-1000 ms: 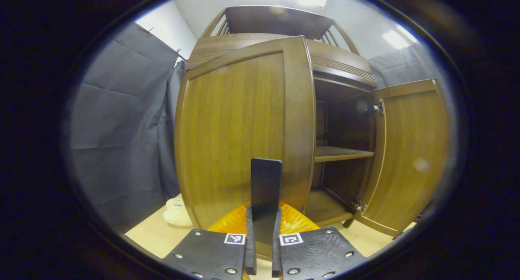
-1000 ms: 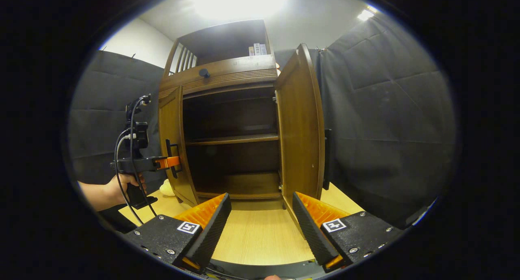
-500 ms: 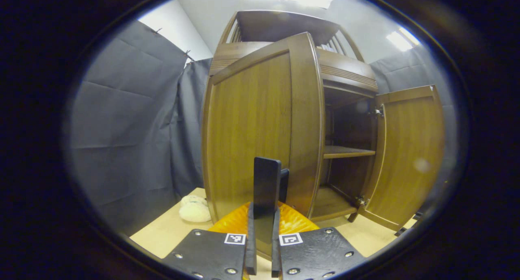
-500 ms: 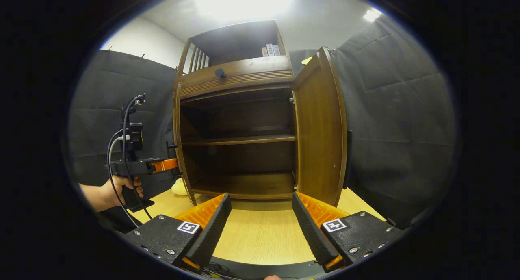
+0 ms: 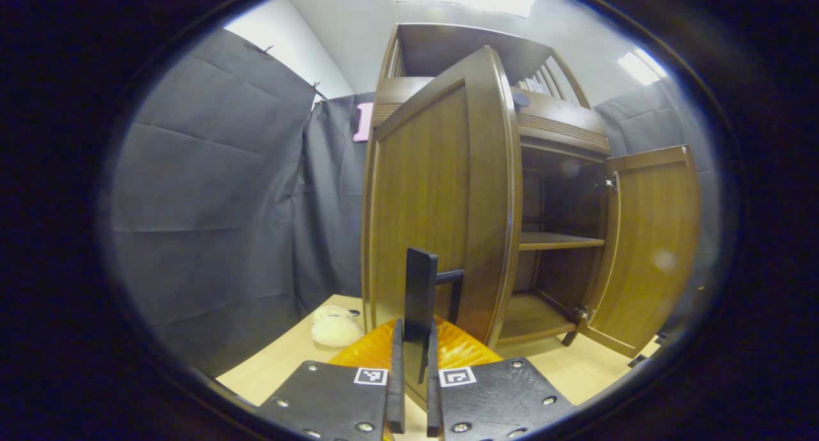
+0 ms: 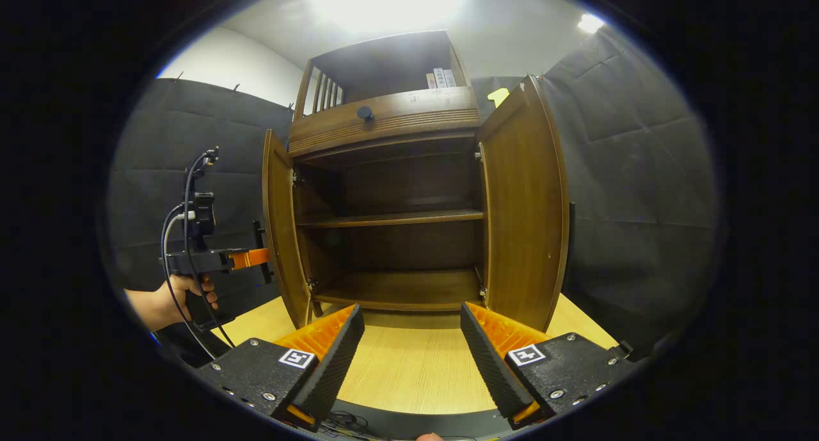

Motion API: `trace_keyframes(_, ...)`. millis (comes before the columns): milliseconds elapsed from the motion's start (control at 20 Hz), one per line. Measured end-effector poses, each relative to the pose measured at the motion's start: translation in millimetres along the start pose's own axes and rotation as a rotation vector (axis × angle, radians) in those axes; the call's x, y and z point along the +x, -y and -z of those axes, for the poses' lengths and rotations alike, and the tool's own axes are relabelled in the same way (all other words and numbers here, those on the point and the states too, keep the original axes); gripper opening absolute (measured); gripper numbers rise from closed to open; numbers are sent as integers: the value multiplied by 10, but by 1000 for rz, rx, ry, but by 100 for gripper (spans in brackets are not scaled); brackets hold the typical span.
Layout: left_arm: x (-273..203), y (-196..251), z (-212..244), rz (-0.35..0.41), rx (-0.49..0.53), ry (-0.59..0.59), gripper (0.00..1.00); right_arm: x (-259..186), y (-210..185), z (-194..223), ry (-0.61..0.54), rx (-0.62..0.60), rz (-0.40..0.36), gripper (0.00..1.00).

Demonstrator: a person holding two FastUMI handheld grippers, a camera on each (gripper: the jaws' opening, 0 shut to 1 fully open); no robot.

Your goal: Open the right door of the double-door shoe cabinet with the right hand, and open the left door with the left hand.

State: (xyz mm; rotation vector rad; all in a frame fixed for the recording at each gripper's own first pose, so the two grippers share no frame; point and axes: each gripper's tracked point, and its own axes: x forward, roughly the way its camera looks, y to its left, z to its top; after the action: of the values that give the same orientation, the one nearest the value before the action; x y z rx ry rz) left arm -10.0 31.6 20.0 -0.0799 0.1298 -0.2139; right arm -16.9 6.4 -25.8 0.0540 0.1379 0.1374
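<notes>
Right gripper view: left gripper at far left, fingers pinching the left door handle; left door swung wide. Shoe cabinet stands at the table's back edge. Right door open. Right gripper jaws spread, holding nothing.

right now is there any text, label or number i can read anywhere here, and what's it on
None can be read.
Square coded markers on the right gripper: patterns, no words.
Square coded markers on the left gripper, shut on the left door's handle: patterns, no words.
Book-like spines on the shoe cabinet's top shelf: markings too small and blurred.
</notes>
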Motion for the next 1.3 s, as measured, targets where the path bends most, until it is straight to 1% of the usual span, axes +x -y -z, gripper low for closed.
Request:
trace_keyframes(150, -41, -61, -39, -6, 25, 18, 19, 19, -71, 9, -5, 4, -18, 94)
trace_keyframes(200, -38, -79, -46, -10, 32, 21, 14, 35, -86, 13, -3, 3, -23, 92)
trace_keyframes(250, -41, -108, -46, -16, 35, 23, 10, 49, -117, 7, -2, 3, -29, 92)
trace_keyframes(300, -51, -166, -42, -24, 34, 20, 14, 58, -180, -4, -1, 3, -36, 92)
trace_keyframes(400, -90, -260, -35, -45, 23, 14, 14, 14, -256, 6, 2, -3, -48, 92)
trace_keyframes(450, -102, -284, -47, -53, 20, 14, 10, 5, -277, 6, 3, -7, -51, 92)
trace_keyframes(500, -108, -328, -45, -74, 29, 16, 10, 11, -288, 10, 2, -10, -56, 92)
trace_keyframes(550, -120, -394, -55, -91, 42, 19, 10, 13, -297, 17, 1, -12, -57, 94)
trace_keyframes(600, -90, -455, -47, -100, 45, 16, 10, 9, -305, 30, -1, -12, -58, 94)
trace_keyframes(750, -146, -560, -74, -129, 50, 13, 12, 28, -328, 57, -9, -1, -63, 94)
trace_keyframes(800, -162, -618, -82, -144, 55, 16, 12, 37, -334, 50, -7, 1, -64, 92)
trace_keyframes(850, -186, -660, -100, -157, 53, 20, 12, 48, -341, 33, -4, 1, -67, 92)
trace_keyframes(900, -198, -695, -102, -170, 52, 22, 9, 59, -348, 20, 1, -1, -68, 92)
trace_keyframes(950, -218, -740, -107, -185, 56, 23, 12, 66, -350, -11, 7, -5, -69, 92)
trace_keyframes(1000, -246, -790, -120, -202, 60, 29, 13, 75, -348, -37, 14, -8, -70, 92)
trace_keyframes(1050, -261, -834, -137, -218, 62, 32, 10, 82, -347, -62, 20, -11, -71, 92)
trace_keyframes(1100, -268, -895, -150, -237, 64, 38, 16, 92, -342, -83, 25, -15, -73, 92)
trace_keyframes(1200, -276, -1001, -194, -271, 66, 43, 16, 100, -326, -124, 35, -21, -75, 92)
trace_keyframes(1250, -270, -982, -207, -257, 54, 46, 16, 110, -317, -151, 41, -24, -75, 92)
trace_keyframes(1300, -295, -968, -219, -263, 53, 47, 17, 100, -307, -173, 45, -28, -74, 92)
